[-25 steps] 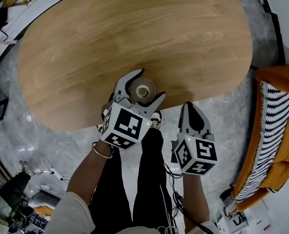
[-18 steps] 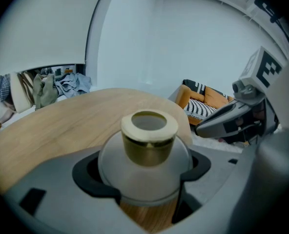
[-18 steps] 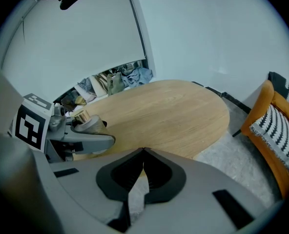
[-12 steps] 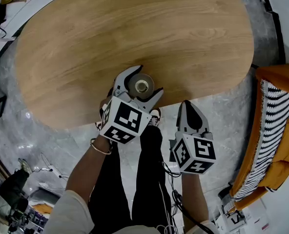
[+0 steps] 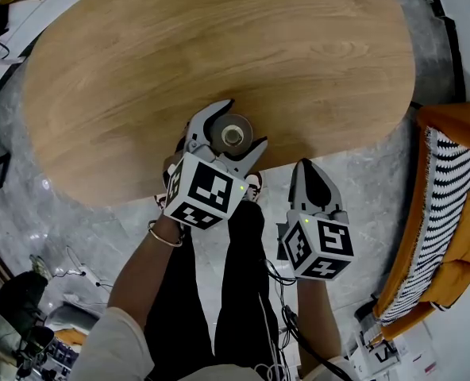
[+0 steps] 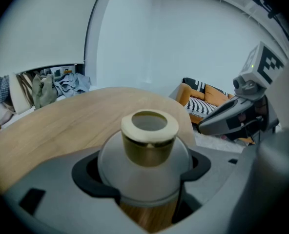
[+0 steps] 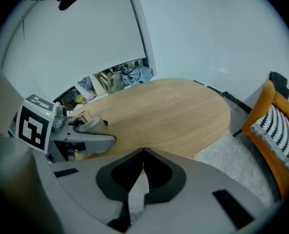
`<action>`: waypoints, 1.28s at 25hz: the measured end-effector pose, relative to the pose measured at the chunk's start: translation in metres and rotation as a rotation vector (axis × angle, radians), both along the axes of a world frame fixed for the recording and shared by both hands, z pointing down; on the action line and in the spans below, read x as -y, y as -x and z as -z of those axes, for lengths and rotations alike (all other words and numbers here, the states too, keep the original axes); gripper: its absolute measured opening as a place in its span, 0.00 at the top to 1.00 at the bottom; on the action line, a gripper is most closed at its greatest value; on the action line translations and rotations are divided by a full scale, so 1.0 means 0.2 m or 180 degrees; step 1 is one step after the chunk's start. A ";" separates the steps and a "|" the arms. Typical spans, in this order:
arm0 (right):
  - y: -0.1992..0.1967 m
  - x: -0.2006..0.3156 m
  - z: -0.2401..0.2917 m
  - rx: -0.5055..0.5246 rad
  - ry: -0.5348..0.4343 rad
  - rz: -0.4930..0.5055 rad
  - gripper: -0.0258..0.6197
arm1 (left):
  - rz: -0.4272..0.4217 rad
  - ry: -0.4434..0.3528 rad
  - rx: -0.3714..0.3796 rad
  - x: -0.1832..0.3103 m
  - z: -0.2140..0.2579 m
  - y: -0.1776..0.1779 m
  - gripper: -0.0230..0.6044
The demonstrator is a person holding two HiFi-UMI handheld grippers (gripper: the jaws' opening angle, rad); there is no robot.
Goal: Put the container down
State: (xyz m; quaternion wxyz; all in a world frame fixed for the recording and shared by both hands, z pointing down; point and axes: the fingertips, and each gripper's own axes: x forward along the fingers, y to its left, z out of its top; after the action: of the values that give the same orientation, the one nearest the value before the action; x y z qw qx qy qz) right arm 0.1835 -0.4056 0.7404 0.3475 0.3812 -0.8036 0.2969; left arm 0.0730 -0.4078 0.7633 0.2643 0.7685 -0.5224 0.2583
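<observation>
Orange chair (image 5: 462,127) with a striped cushion (image 5: 443,205) is sitting beside the wooden table (image 5: 179,54), clothes (image 6: 61,86) lying heaped behind it.

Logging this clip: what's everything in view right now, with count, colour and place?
container: one, pale grey with gold neck and cream rim, over the table's near edge
table: one, light wood, centre
chair: one, orange, right of the table
cushion: one, black-and-white striped, on the chair
clothes pile: one, mixed colours, beyond the table
legs: two, black trousers, below the table edge
left gripper: one, grey, closed around the container
right gripper: one, grey, shut and empty, over the floor
</observation>
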 end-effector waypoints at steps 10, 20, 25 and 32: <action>0.00 -0.01 0.00 -0.0001 0.0007 0.0018 0.92 | -0.0021 -0.0080 0.0007 -0.01 0.00 0.00 0.41; 0.01 -0.04 -0.03 -0.0002 0.0028 0.0060 0.92 | -0.0115 -0.0234 0.0154 -0.02 -0.01 -0.02 0.41; 0.02 -0.05 -0.03 -0.0005 0.0033 0.0075 0.92 | -0.0090 -0.0303 0.0172 -0.02 -0.01 -0.02 0.41; 0.03 -0.06 -0.03 0.0011 0.0030 0.0069 0.92 | -0.0001 -0.0390 0.0128 -0.02 0.01 -0.01 0.41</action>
State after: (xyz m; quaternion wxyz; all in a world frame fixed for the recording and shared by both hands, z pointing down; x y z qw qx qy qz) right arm 0.1773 -0.3937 0.7457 0.3511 0.3703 -0.8069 0.2975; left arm 0.0751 -0.4033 0.7618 0.2062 0.7779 -0.5423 0.2413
